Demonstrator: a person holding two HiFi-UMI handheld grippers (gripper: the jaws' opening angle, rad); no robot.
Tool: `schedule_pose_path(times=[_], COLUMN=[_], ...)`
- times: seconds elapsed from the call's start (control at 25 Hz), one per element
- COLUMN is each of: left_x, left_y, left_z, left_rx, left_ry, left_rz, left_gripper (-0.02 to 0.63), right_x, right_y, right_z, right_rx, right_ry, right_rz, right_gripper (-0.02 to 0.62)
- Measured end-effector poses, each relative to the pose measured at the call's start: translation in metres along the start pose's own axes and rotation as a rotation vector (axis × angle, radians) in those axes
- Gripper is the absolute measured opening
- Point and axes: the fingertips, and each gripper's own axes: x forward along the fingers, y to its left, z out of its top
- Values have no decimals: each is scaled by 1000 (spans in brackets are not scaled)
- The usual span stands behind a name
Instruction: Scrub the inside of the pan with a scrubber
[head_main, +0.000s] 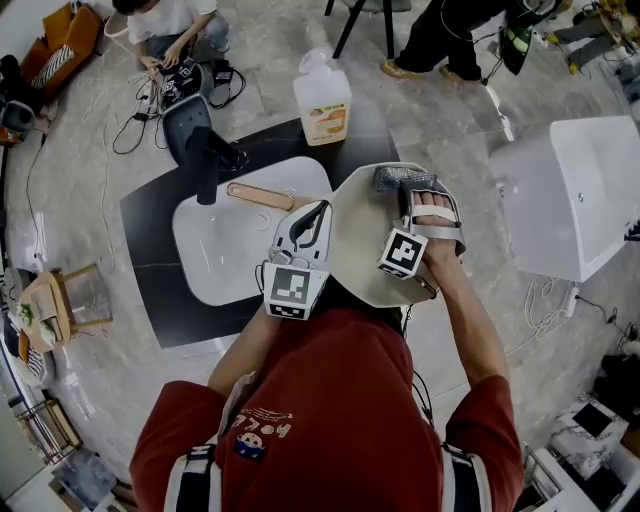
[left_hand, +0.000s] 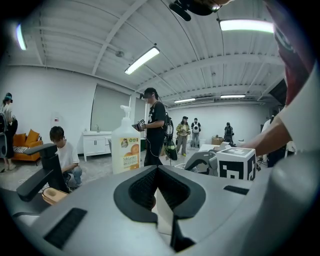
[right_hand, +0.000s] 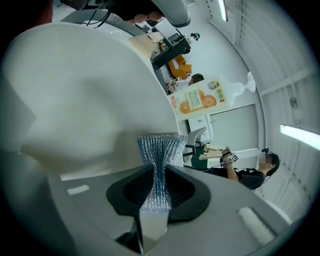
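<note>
Progress reads as mid-scrub or about to begin, not finished. At the left, a white oval sink basin (head_main: 215, 250) set in a black counter lies under a black faucet (head_main: 203, 155). The tan wooden pan handle (head_main: 258, 195) reaches out over the basin. The left gripper (head_main: 312, 215) is clenched on the pan where handle meets rim. Its own view shows the jaws pressed onto a thin pale edge with a bit of brown beside it.

That grip holds the round, pale cream pan (head_main: 360, 250) above the counter's right edge, in front of the person's chest.

Farther right, the right gripper (head_main: 410, 195) pinches a silvery mesh scrubber (right_hand: 161, 150) at its waist. The scrubber's flared free end sits at the pan's far rim. Whether it presses the surface cannot be told.

No foam, water or grime shows on the pan, so nothing marks any area as already cleaned. Most of the surface appears left to cover.
</note>
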Motion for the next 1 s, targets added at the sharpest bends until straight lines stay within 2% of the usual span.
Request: schedule_pose_path(times=[0.24, 0.36, 0.52, 0.64, 1.0], left_x=[1, 0, 1, 1, 0], left_y=[1, -1, 0, 2, -2], left_z=[-1, -1, -1, -3, -4], left_rx=[5, 7, 7, 5, -4], left_ry=[10, 11, 12, 13, 9], left_rz=[4, 4, 7, 10, 4], left_gripper=[5, 5, 5, 5, 5], right_x=[-1, -3, -6, -9, -27], right_y=[4, 13, 26, 40, 77], right_z=[23, 37, 53, 62, 71], right_rx=[29, 53, 116, 153, 169], right_ry=[-109, -161, -222, -253, -261], right_rz=[17, 56, 145, 244, 472], right_gripper=[88, 89, 91, 91, 78])
